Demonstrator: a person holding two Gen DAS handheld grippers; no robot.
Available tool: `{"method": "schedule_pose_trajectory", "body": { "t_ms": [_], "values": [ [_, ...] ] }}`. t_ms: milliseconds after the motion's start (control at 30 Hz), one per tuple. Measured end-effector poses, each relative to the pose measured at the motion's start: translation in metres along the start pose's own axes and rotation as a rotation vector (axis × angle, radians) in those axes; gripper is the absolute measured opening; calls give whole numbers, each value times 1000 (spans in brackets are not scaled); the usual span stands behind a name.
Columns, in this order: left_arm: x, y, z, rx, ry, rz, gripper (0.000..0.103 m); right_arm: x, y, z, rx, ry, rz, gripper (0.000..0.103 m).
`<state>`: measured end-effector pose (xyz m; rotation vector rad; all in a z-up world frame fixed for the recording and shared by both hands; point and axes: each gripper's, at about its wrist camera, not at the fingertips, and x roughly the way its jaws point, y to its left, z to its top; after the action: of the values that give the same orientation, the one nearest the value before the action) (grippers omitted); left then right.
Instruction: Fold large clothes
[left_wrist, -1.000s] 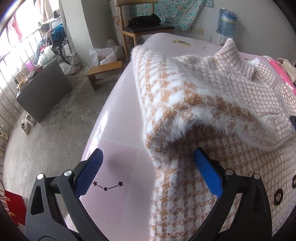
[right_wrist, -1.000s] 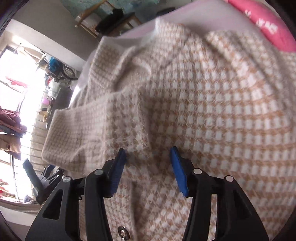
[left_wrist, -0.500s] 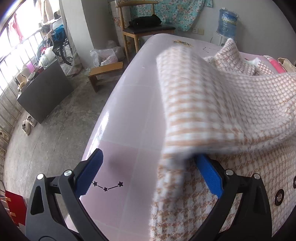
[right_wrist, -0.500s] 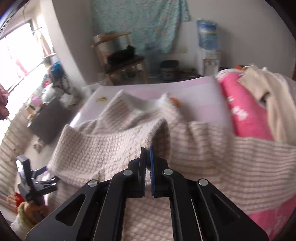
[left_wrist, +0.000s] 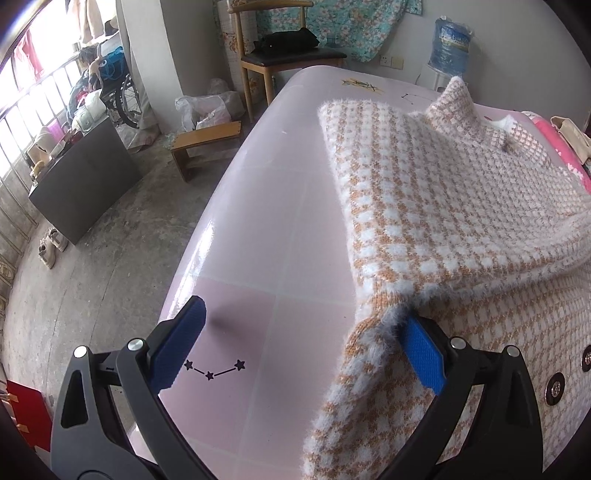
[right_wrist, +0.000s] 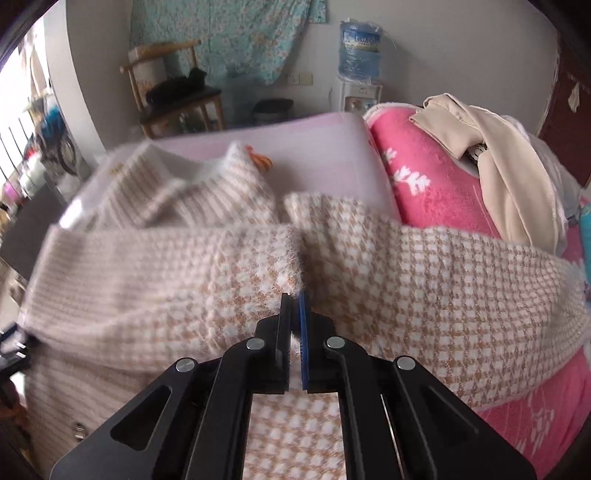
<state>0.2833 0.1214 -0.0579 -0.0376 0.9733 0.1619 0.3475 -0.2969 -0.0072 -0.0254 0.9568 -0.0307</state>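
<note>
While the left gripper (left_wrist: 301, 345) hovers over the pink table (left_wrist: 266, 206) with jaws wide apart and nothing between them, the right gripper (right_wrist: 293, 301) is clamped on a lifted fold of the houndstooth coat (right_wrist: 424, 288). That coat (left_wrist: 443, 206) lies spread across the table, beside a pink blanket (right_wrist: 436, 184).

You can read no words or numbers, label on the blue water-cooler bottle (right_wrist: 359, 42) too blurred, white markings on the pink fleece blanket (right_wrist: 410, 177) illegible
</note>
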Motion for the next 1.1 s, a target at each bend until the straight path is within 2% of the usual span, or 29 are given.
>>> {"method": "schedule_pose_trajectory", "body": {
  "t_ms": [133,267,367,433,500,533,600,633,700,767,833,933,1000,1100],
  "values": [
    [-22,3,-3,30,-37,-25,95,2,-1,-2,11,-12,-10,4],
    [-72,8,5,70,-153,-68,95,-12,2,5,-10,-71,-13,4],
    [-93,7,20,73,-188,-174,95,0,5,7,-38,-47,-34,4],
    [-88,-2,33,75,-157,-265,95,16,4,4,-64,17,-33,4],
    [-74,-16,44,95,-131,-319,91,25,2,-1,-67,63,-18,5],
    [-62,-27,51,107,-111,-321,89,19,1,-1,-62,54,-14,5],
    [-42,-42,61,121,-77,-323,88,2,2,1,-62,10,-16,14],
    [-33,-49,64,129,-61,-304,88,-5,4,3,-62,-11,-3,18],
    [-9,-64,69,157,-29,-223,88,-12,9,9,-57,-32,48,35],
    [16,-76,70,184,12,-131,88,-7,18,15,-67,-15,105,36],
    [33,-81,67,182,47,-77,89,6,29,21,-81,13,145,36],
    [37,-79,61,142,30,-76,92,29,39,30,-105,34,167,36],
    [37,-77,59,124,20,-84,93,48,41,35,-117,54,149,44],
    [37,-73,55,105,1,-90,94,66,44,37,-137,68,137,51]
  ]
}}
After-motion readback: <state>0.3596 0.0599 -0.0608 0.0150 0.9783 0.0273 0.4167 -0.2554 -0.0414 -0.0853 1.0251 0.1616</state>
